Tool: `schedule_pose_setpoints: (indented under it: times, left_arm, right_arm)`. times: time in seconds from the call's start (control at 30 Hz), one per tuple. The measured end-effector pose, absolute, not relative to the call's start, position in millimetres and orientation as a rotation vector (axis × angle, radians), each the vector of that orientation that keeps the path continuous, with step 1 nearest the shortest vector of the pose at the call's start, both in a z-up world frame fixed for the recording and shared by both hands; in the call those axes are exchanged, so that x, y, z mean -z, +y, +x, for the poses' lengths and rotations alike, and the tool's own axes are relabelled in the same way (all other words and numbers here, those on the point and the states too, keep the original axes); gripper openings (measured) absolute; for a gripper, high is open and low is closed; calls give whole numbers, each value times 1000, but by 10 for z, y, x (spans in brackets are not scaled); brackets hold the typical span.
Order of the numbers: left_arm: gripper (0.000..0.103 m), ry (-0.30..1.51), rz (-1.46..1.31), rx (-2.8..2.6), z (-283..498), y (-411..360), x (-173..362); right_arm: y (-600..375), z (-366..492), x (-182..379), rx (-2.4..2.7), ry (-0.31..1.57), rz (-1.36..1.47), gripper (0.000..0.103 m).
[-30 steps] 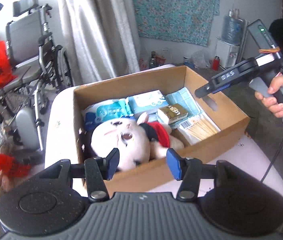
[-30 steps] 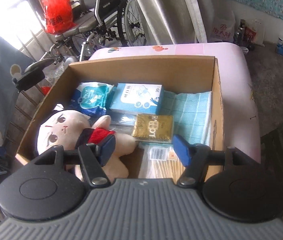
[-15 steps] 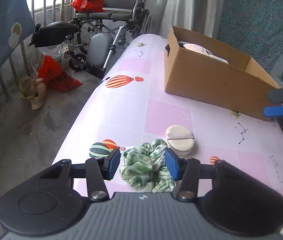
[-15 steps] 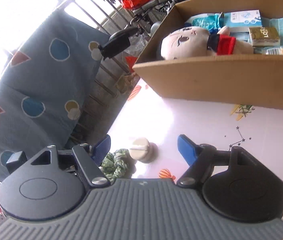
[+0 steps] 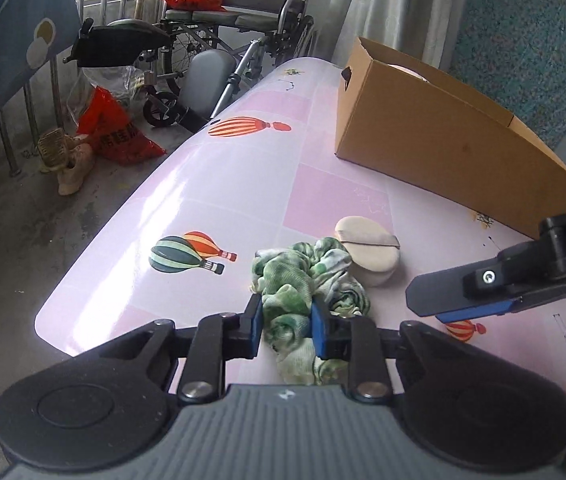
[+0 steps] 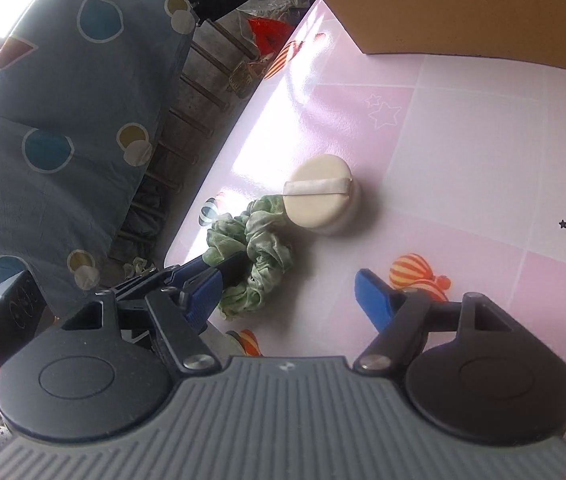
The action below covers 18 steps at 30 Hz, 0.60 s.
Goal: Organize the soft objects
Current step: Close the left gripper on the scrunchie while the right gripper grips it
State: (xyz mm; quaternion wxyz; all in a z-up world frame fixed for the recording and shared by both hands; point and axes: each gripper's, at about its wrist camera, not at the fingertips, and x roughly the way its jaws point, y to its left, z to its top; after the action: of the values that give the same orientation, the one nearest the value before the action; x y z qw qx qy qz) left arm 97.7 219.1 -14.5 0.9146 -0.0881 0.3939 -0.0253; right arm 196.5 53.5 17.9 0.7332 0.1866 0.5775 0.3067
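A green and white scrunchie (image 5: 307, 280) lies on the pink table (image 5: 203, 208) near its front edge. My left gripper (image 5: 286, 330) is shut on the scrunchie's near part. The scrunchie also shows in the right wrist view (image 6: 255, 256). A cream powder puff (image 5: 367, 248) with a strap sits just behind the scrunchie, touching it; it also shows in the right wrist view (image 6: 321, 194). My right gripper (image 6: 287, 296) is open and empty, low over the table, with the puff ahead of it. It shows from the side in the left wrist view (image 5: 483, 292).
A cardboard box (image 5: 443, 136) stands at the back right of the table. A wheelchair (image 5: 219, 48), red bags (image 5: 119, 132) and shoes (image 5: 67, 164) are on the floor to the left. A blue patterned cloth (image 6: 63, 120) hangs beside the table edge.
Both grippers left the box and came down to the table's near end. My left gripper has closed onto the scrunchie. My right gripper has lowered toward the puff.
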Motion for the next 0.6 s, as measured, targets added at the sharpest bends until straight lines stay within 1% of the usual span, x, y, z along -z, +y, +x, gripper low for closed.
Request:
schedule_pose_setpoints:
  times: [0.13, 0.6]
  left_arm:
    - [21, 804, -222, 79, 933, 2160, 195]
    - [20, 837, -274, 278, 722, 1661, 281]
  right_arm:
    - [516, 1941, -140, -649, 1272, 412, 74]
    - [31, 1680, -81, -610, 1256, 418, 73]
